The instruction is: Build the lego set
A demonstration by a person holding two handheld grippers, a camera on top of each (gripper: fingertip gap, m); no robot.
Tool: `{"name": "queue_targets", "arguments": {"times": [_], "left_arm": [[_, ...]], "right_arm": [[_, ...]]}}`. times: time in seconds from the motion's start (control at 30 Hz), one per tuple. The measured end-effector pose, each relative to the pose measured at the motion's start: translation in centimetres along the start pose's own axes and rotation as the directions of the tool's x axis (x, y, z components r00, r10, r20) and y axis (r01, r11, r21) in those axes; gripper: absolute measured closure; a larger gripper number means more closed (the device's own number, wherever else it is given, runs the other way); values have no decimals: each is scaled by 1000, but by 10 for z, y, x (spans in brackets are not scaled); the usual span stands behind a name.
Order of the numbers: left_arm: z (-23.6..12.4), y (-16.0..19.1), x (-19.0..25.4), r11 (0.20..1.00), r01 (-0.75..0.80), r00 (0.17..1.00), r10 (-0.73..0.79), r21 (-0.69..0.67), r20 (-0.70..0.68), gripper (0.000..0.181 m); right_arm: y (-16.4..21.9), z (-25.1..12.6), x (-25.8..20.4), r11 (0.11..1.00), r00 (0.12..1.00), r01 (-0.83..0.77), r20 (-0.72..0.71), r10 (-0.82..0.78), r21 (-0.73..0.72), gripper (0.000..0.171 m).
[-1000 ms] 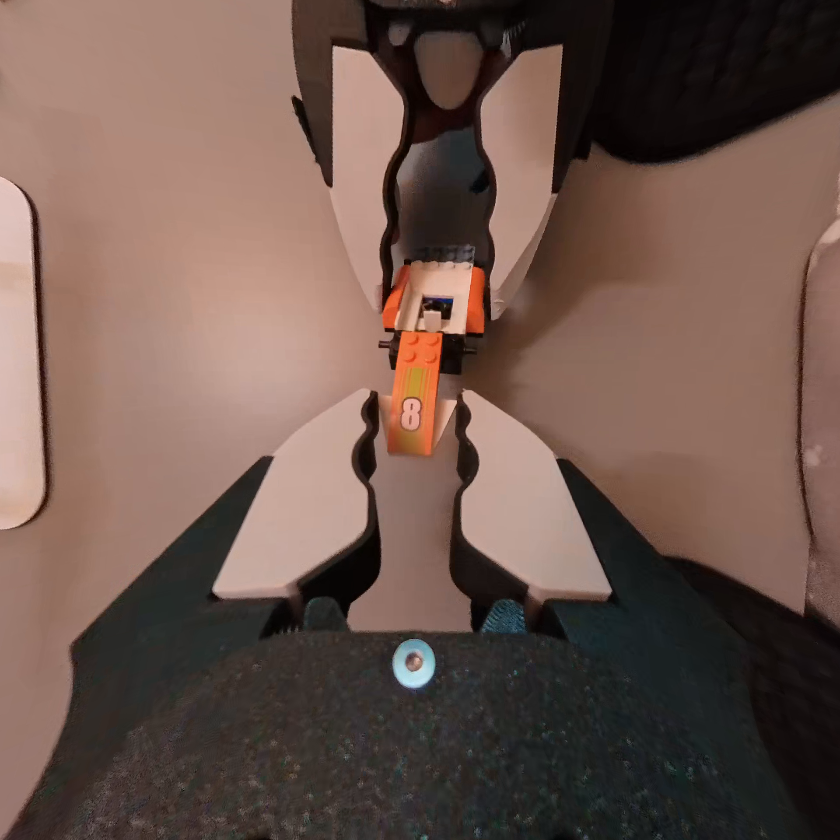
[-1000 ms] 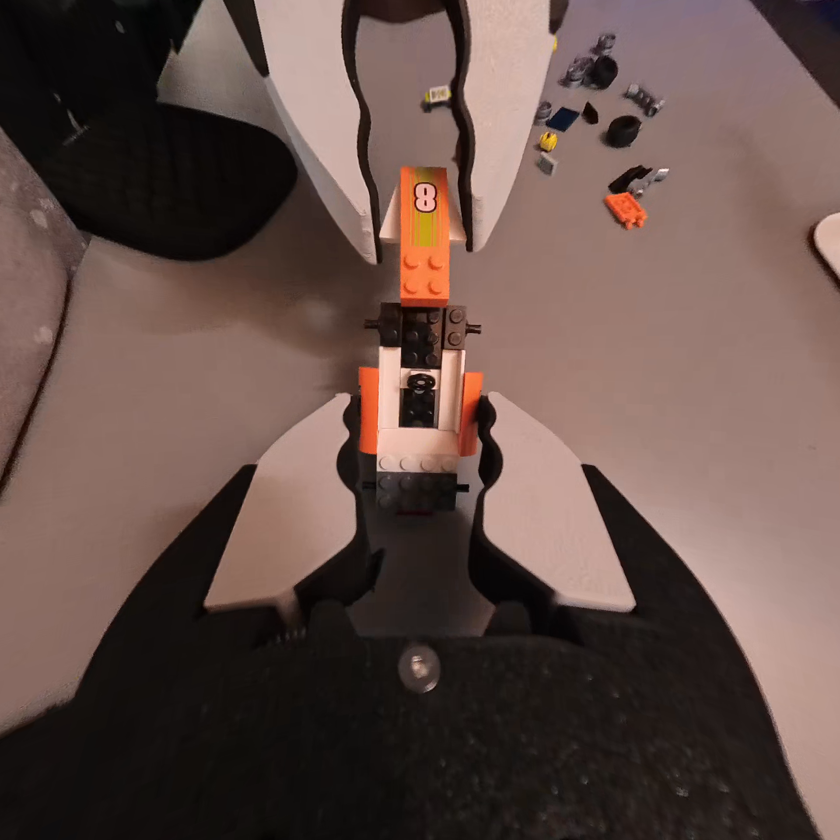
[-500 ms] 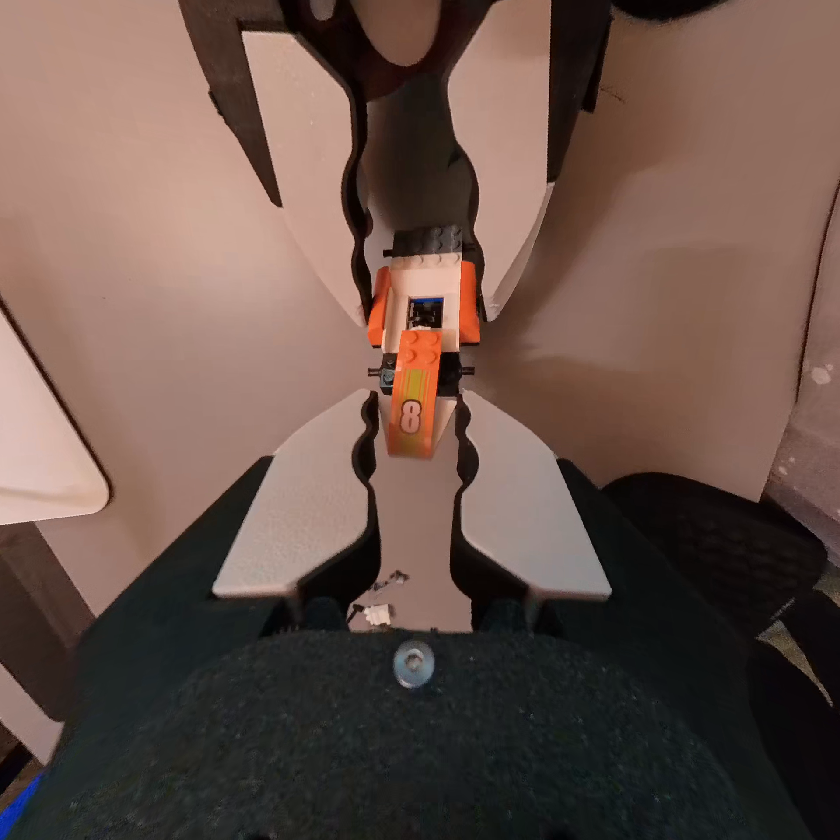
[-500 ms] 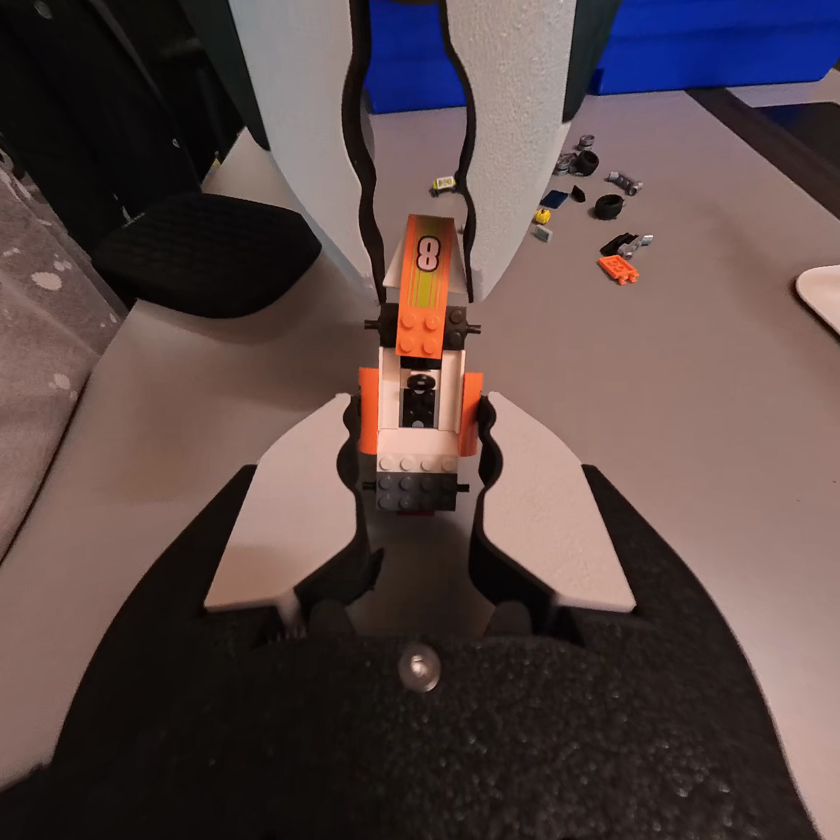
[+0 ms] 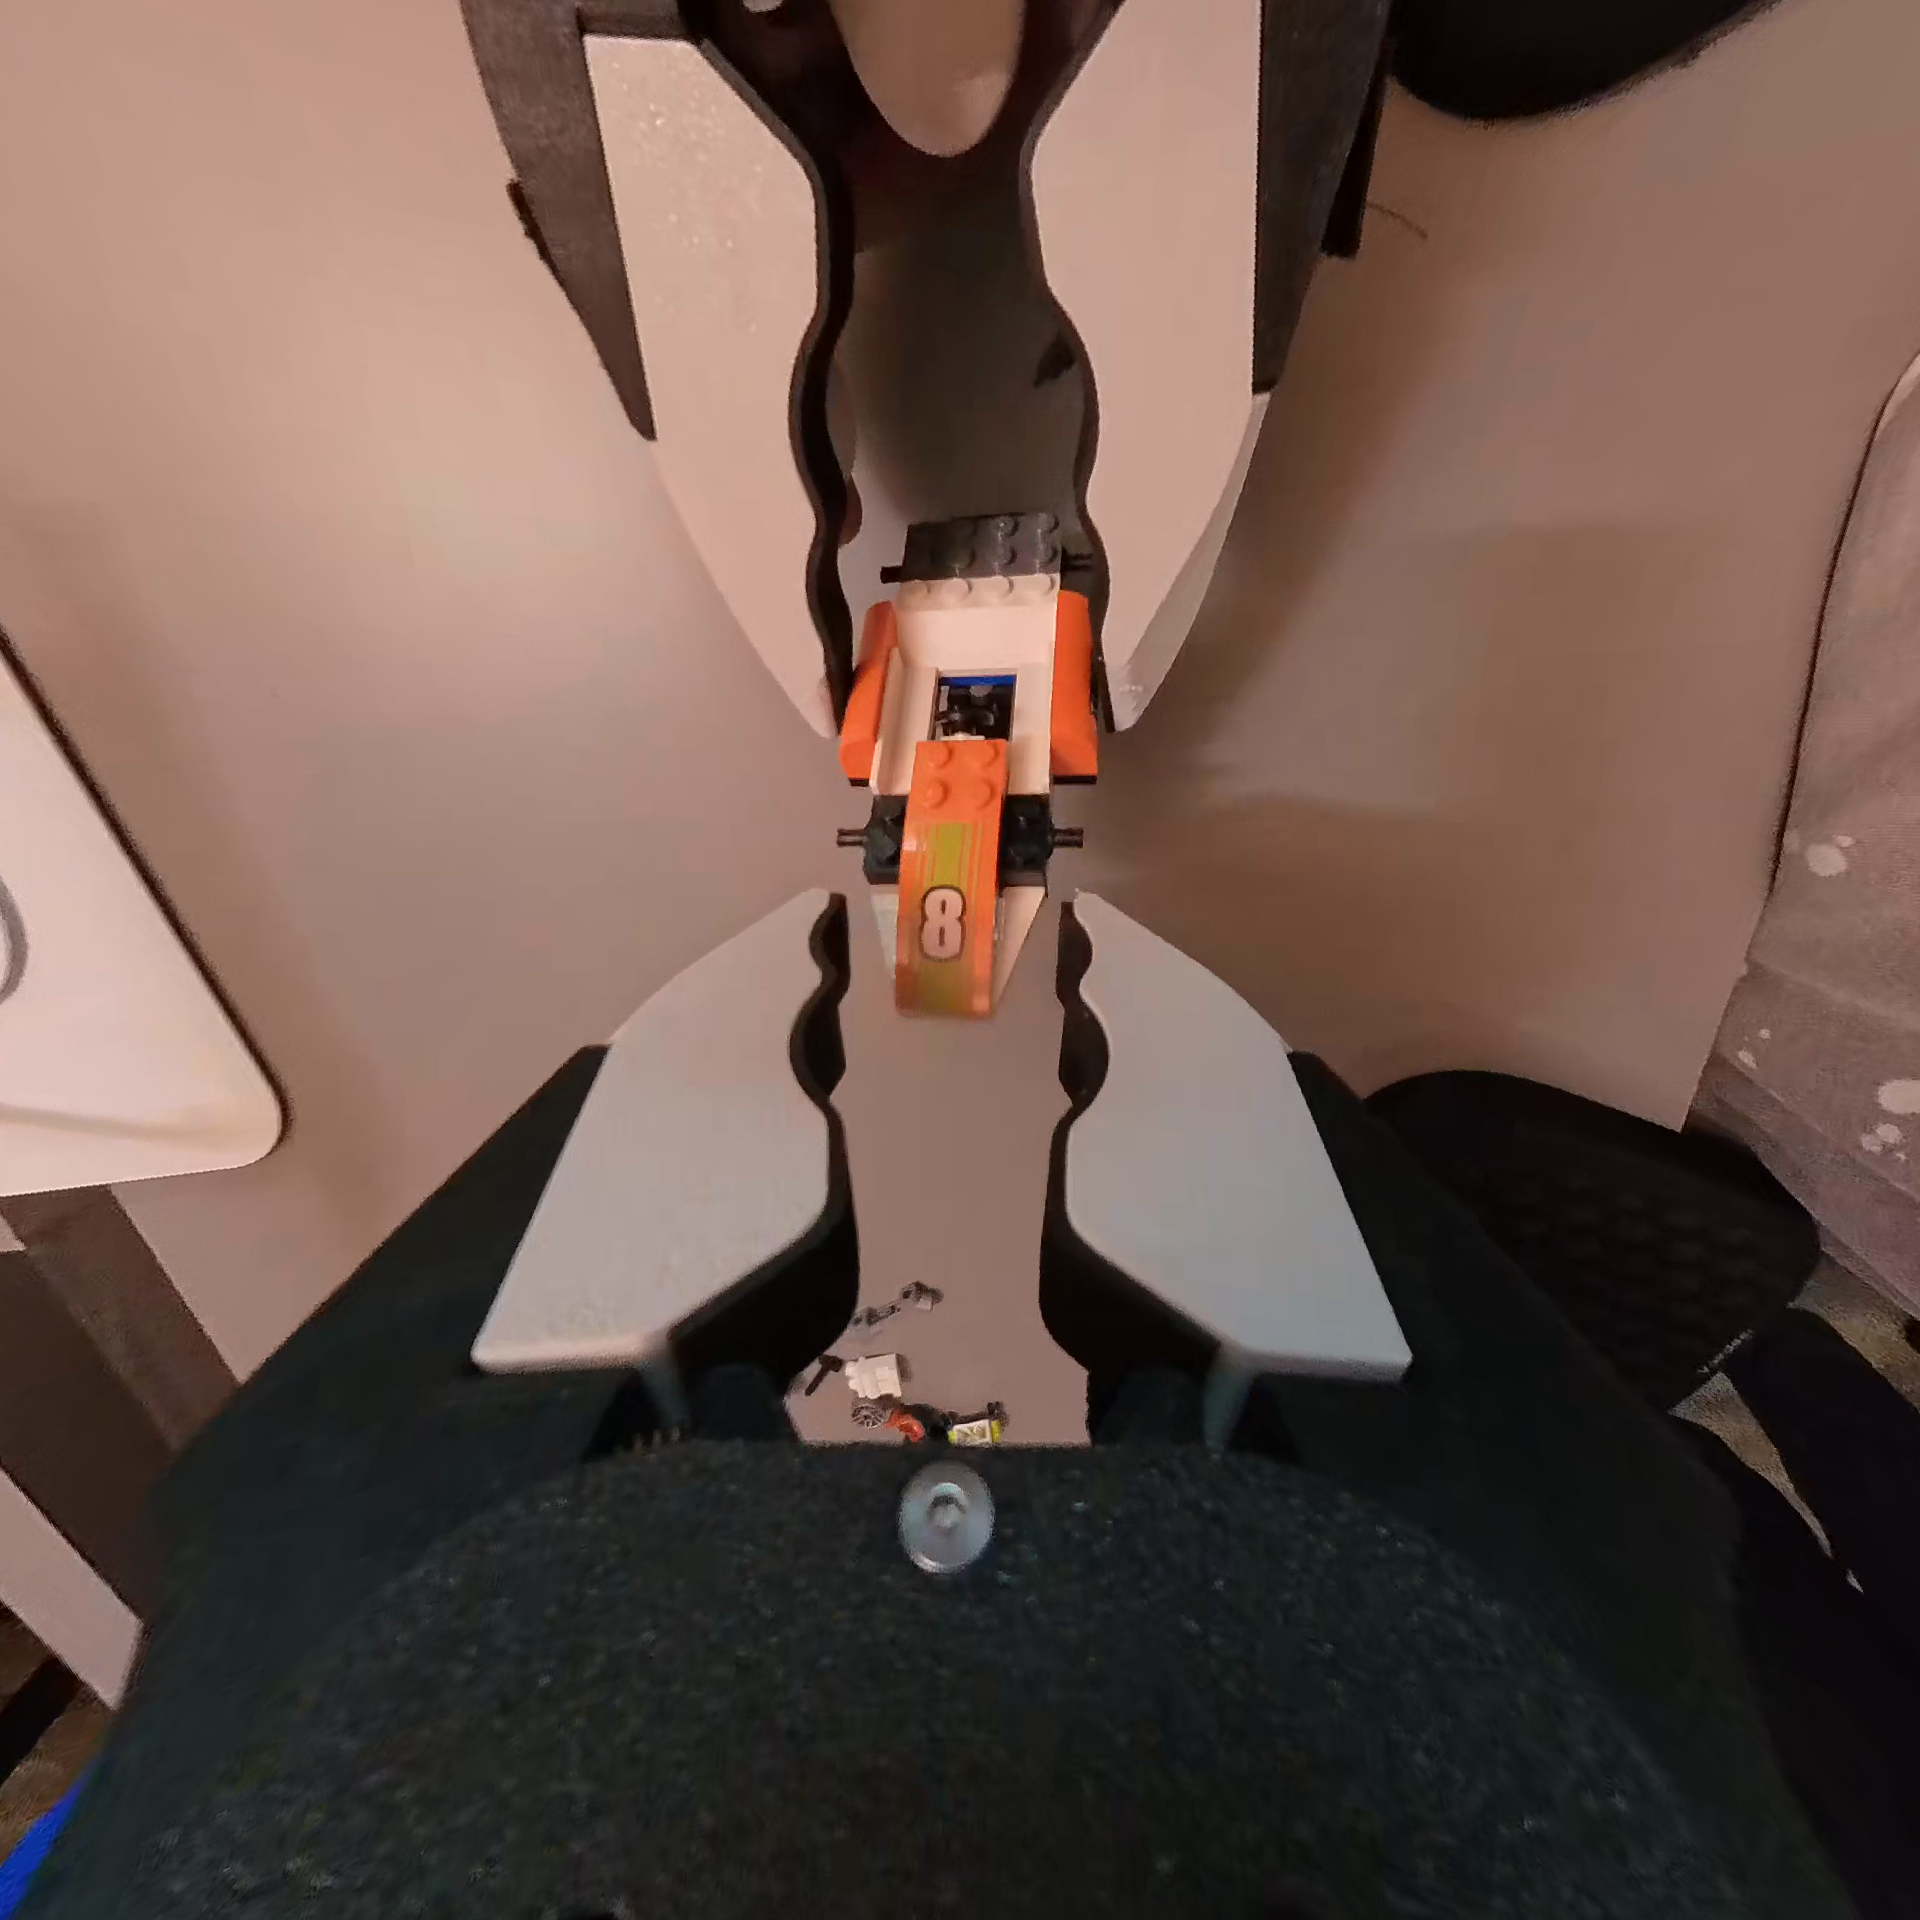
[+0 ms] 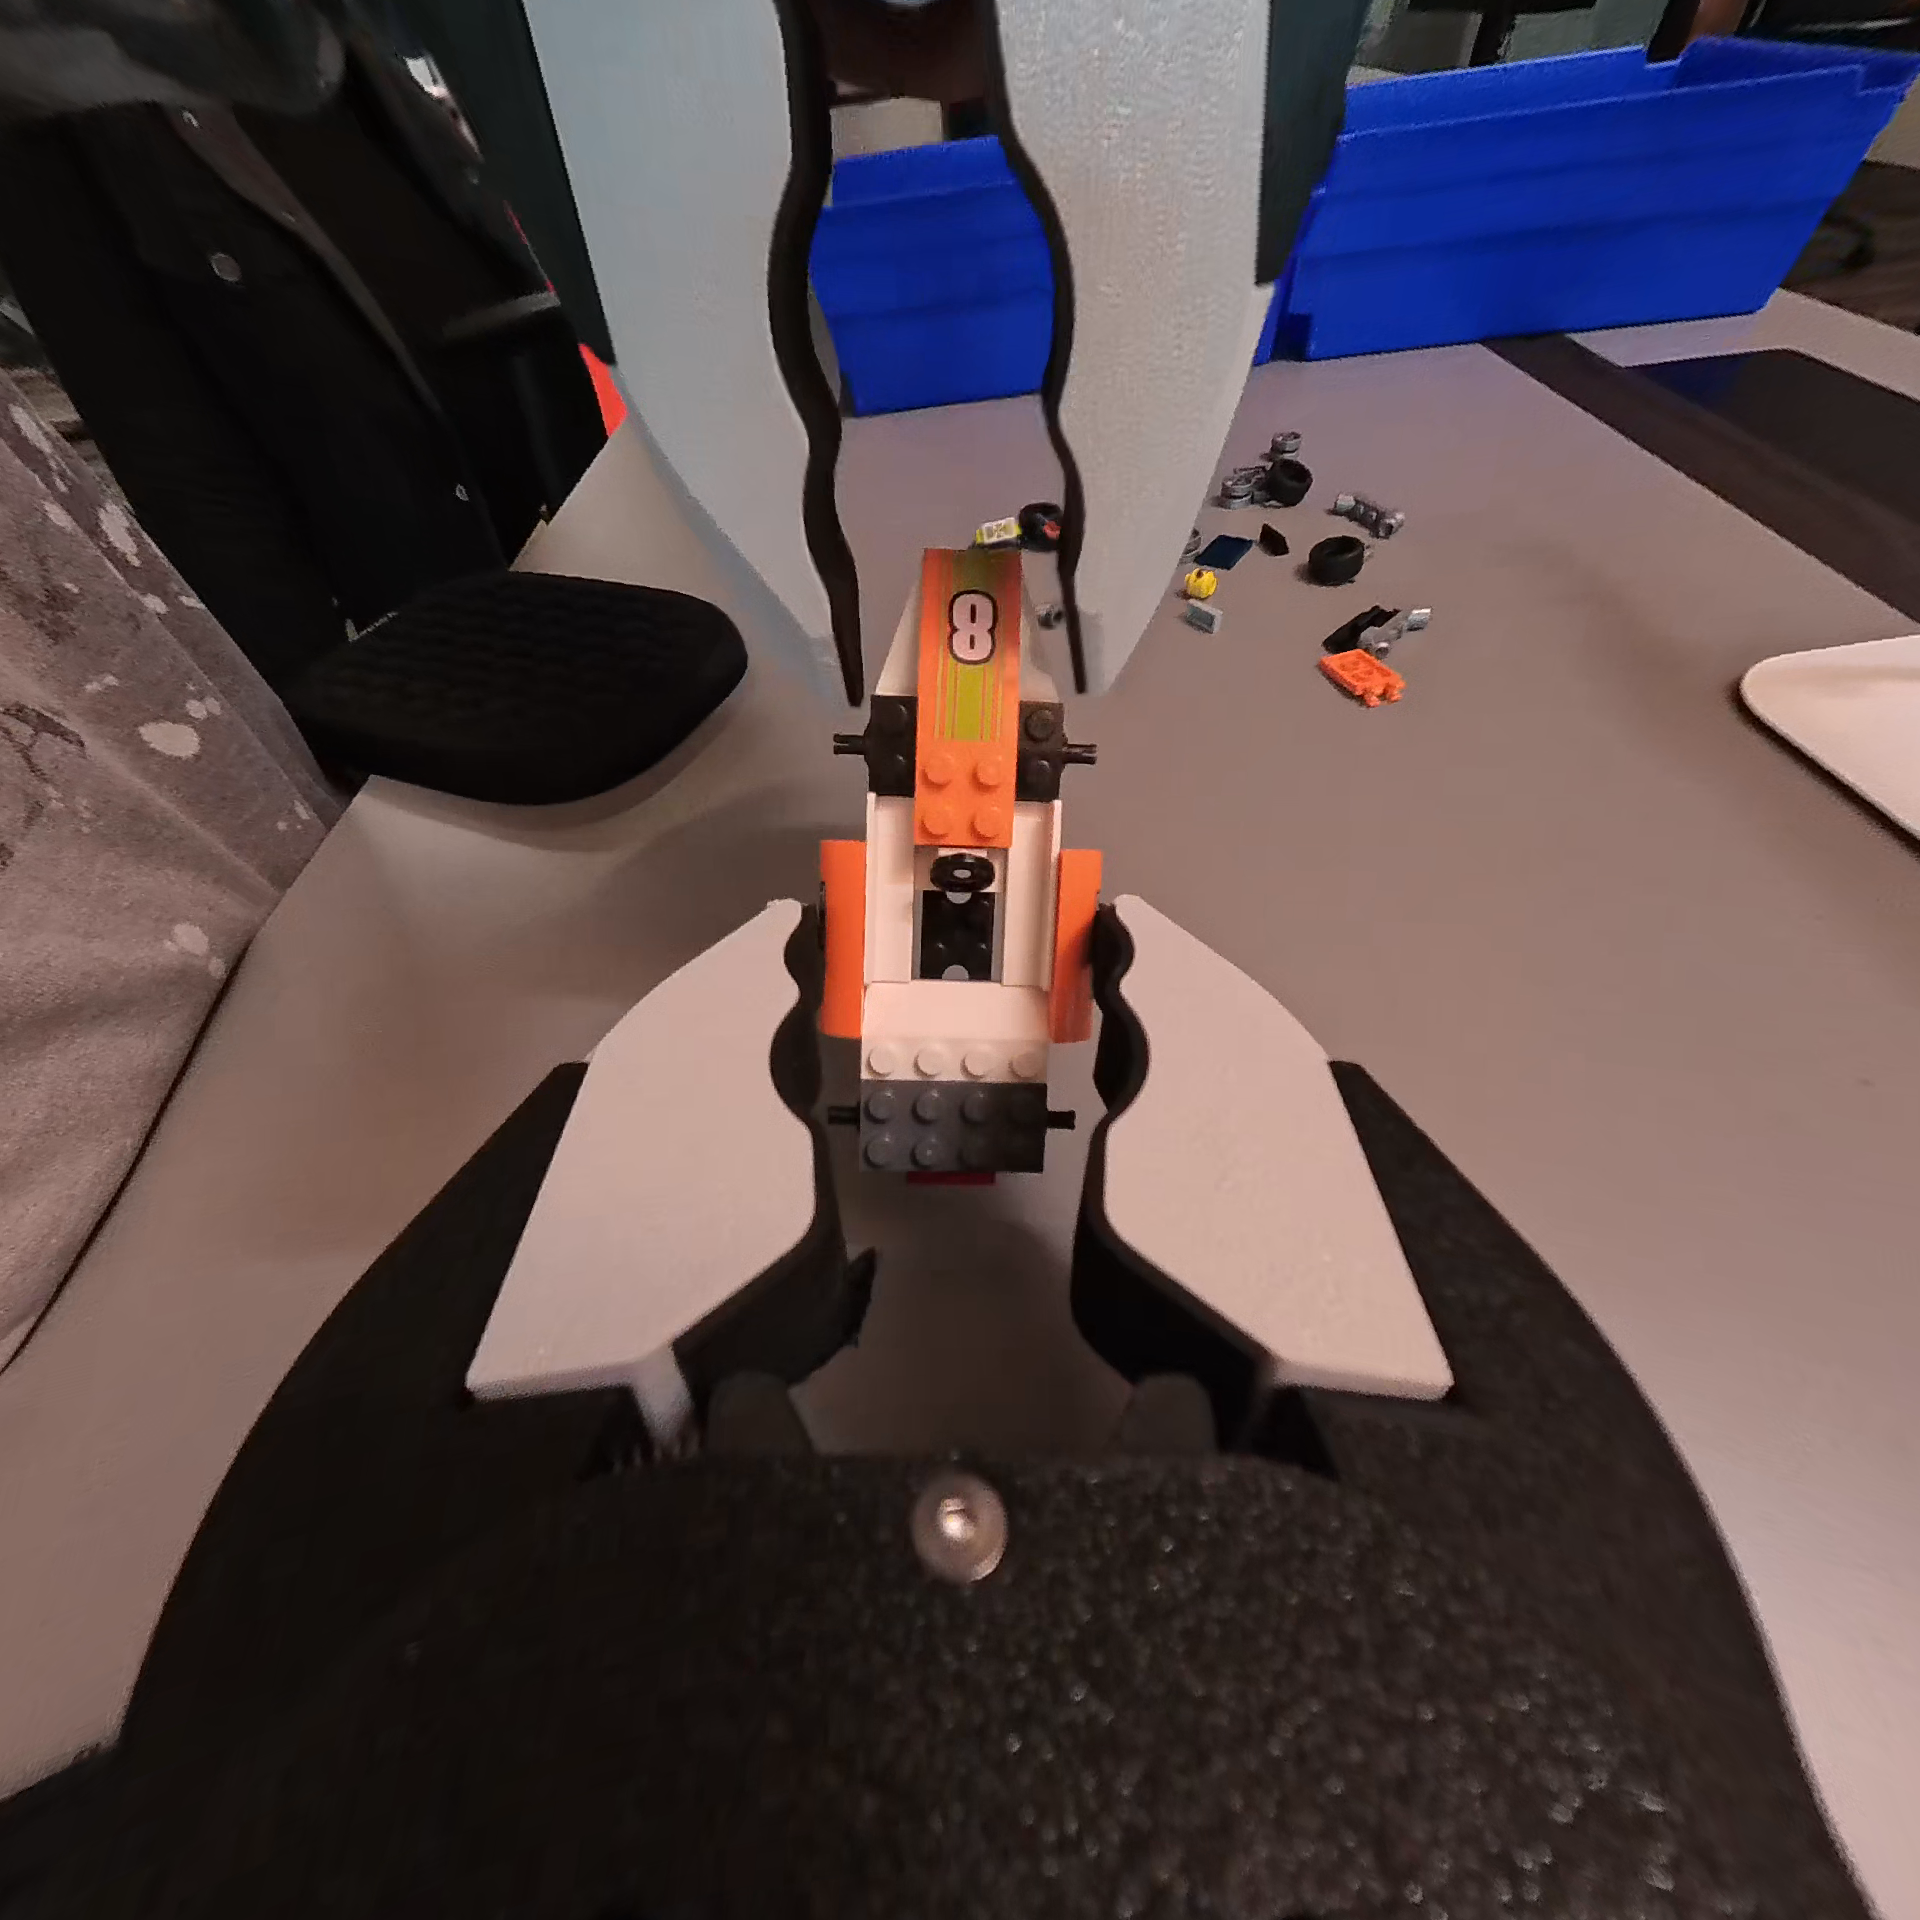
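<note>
Above grey table (image 6: 1455,935), right gripper (image 6: 954,925) clamps lego car (image 6: 956,935)

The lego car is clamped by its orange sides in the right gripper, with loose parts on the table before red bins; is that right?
Not quite: the bins are blue, not red, as the right wrist view shows. The right gripper does clamp the lego car by its orange sides, and loose parts lie on the table before them.

Each wrist cam looks fwd along its own fingers, close-up; views face each other, sharing the lego car (image 5: 971,758) (image 6: 956,914) btwn them.
</note>
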State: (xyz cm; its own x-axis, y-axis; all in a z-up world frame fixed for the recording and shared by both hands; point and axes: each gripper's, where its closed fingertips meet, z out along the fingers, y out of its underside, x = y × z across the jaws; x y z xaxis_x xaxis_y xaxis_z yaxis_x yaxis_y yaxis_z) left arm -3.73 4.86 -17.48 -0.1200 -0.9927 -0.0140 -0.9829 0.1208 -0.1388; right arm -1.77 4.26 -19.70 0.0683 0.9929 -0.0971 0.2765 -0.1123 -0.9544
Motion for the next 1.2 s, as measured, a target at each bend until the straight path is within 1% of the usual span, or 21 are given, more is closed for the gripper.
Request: {"name": "queue_targets", "arguments": {"times": [0.13,0.23,0.3,0.37,0.43,0.47,0.57,0.67,0.77,0.87,1.1,1.2], "left_arm": [[-16,-3,-5,998,-4,999,1,67,40,141],[-32,-10,-5,978,-66,994,46,198,101,140],[-43,-18,-3,939,-153,978,98,309,184,141],[-51,-26,4,872,-262,948,153,414,278,140],[-56,-32,15,804,-350,916,185,482,356,140],[-55,-33,17,786,-373,903,185,493,388,139],[-49,-32,23,750,-458,857,230,477,462,135],[-38,-32,31,721,-539,814,312,435,490,132],[-29,-32,28,702,-622,740,381,347,555,132],[-21,-31,26,680,-663,704,427,312,568,139],[-23,-37,30,615,-722,659,470,317,587,160],[-24,-39,31,596,-746,634,498,297,591,163]], "right_arm": [[0,-2,1,1000,1000,6,-7,-6,2,121],[-2,-5,0,1000,1000,0,8,0,9,121],[-4,-10,-2,1000,999,-6,38,6,4,121],[-5,-15,-7,1000,996,-12,91,13,-9,121],[-5,-19,-10,999,992,0,129,4,-38,121],[-6,-20,-12,998,989,9,148,-1,-55,121],[-10,-23,-16,995,975,17,222,5,-99,121],[-13,-25,-19,988,957,21,291,24,-151,121],[-21,-25,-24,986,932,3,359,59,-169,121],[-29,-22,-27,987,915,-17,395,80,-161,121],[-36,-23,-35,991,896,-51,432,101,-128,121],[-37,-23,-38,992,890,-60,444,105,-115,121]]}}
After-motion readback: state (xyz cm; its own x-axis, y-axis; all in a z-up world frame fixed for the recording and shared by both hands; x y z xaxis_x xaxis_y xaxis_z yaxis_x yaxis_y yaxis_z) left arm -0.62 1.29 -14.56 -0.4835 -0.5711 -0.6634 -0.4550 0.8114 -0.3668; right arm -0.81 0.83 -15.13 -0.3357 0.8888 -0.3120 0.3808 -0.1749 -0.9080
